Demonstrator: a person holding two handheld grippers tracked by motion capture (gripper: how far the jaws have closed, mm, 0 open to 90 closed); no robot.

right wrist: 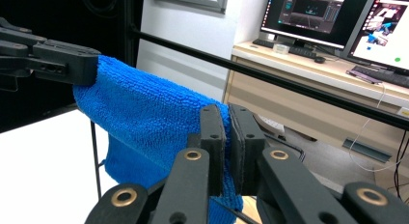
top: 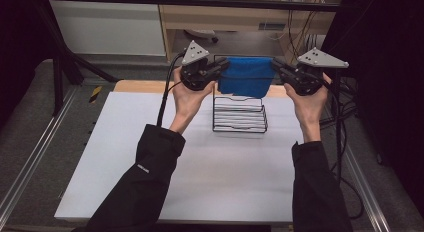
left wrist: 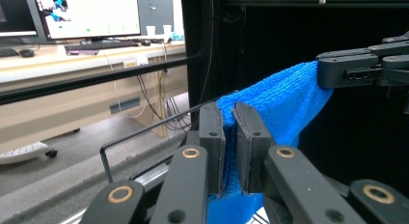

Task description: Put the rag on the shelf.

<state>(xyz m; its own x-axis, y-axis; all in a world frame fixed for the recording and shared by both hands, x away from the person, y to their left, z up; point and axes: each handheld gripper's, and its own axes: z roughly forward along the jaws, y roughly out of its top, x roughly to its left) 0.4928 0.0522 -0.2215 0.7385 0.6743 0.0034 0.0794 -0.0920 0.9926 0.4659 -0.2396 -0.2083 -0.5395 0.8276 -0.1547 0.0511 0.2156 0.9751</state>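
high view: you have both grippers raised above the far part of the table (top: 125, 157), with a blue cloth (top: 245, 76) stretched between them. your left gripper (top: 221, 69) pinches the cloth's left upper corner and your right gripper (top: 278, 69) pinches its right upper corner, so the top edge runs roughly level from one to the other and the rest hangs down in front of a black wire rack (top: 239, 116). the rack stands on the white table surface, below and behind the cloth, between your two hands; whether the cloth's lower edge touches the rack's wires you cannot tell from here. your left hand (top: 187, 94) and right hand (top: 309, 99) hold the grippers from underneath, dark sleeves coming in from the bottom

in the left gripper view, your left gripper (left wrist: 230, 147) has its jaws pressed nearly together with a fold of the blue cloth (left wrist: 284, 103) caught between the pads; the cloth rises to the right gripper (left wrist: 333, 72) at the upper right, which clamps the far corner. a thin bar of the wire rack (left wrist: 144, 132) shows just behind

in the right gripper view, your right gripper (right wrist: 227, 147) is likewise closed on the blue cloth (right wrist: 144, 113), which stretches up left to the left gripper (right wrist: 87, 64)
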